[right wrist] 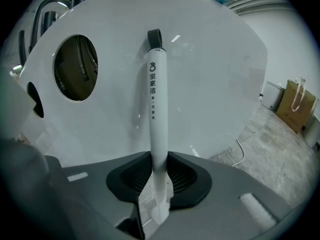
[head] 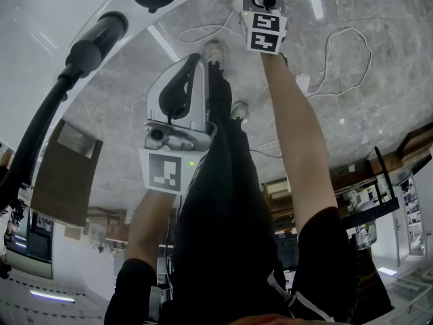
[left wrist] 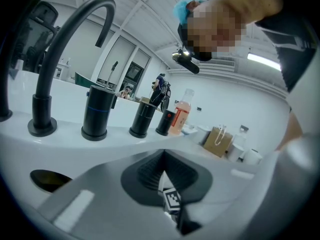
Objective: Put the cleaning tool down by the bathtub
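Bathtub (right wrist: 215,84): white side wall fills the frame centre; the oval cut-out (right wrist: 75,66) at upper left holds dark hoses.
Cleaning tool (right wrist: 156,109): white handle running up the frame centre, in front of the tub wall.
Right gripper (right wrist: 159,176): clamped on the handle's lower end.
Left gripper (left wrist: 162,159): jaws together, nothing between them.
Tub ledge: black faucet (left wrist: 60,49) at left; bottle (left wrist: 181,113) of pink liquid at centre.
Floor, right edge: brown paper bag (right wrist: 295,104).

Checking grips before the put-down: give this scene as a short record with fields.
right gripper: shut on the cleaning tool, a white handle
handle end: black hanging loop, pointing away from the gripper
behind tool: white bathtub wall with a round opening
left gripper: jaws together, nothing held
ahead of it: black faucet, bottle of orange liquid
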Motion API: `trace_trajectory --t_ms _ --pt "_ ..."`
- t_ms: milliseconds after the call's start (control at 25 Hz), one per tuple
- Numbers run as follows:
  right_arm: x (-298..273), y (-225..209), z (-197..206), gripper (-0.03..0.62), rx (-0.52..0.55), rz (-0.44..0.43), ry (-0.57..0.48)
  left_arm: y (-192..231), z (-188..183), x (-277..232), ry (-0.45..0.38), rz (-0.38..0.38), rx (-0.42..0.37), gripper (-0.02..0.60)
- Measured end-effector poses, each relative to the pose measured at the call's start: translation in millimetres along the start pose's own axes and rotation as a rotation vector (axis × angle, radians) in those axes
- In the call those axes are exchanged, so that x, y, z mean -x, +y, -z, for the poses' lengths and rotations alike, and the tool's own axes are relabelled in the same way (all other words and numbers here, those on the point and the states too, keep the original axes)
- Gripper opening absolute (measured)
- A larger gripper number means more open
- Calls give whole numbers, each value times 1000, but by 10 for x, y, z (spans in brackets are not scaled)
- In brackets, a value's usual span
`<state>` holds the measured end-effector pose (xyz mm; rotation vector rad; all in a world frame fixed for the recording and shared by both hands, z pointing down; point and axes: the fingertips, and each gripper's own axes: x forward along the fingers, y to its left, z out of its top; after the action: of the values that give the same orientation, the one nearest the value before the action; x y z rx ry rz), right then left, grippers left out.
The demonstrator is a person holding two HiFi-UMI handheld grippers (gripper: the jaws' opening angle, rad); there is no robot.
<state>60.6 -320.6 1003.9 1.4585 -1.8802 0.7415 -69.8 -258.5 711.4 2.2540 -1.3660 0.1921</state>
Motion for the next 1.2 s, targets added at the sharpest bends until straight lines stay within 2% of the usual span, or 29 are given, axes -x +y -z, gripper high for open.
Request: trace_trajectory --t_ms 320,720,800,1000,1200 --pt "44 34 -41 134 2 -2 -10 -33 22 35 -1 8 12 9" --pt "277 40 -115 149 30 7 -21 -129 -18 229 -30 8 19 9" --pt "369 58 -130 149 33 7 -25 -163 -82 271 -56 -3 25 9" --pt "625 78 -131 143 34 7 -27 -336 -224 364 -57 19 5 9" --pt "907 100 -197 121 28 14 -30 -427 -392 524 -88 5 3 9"
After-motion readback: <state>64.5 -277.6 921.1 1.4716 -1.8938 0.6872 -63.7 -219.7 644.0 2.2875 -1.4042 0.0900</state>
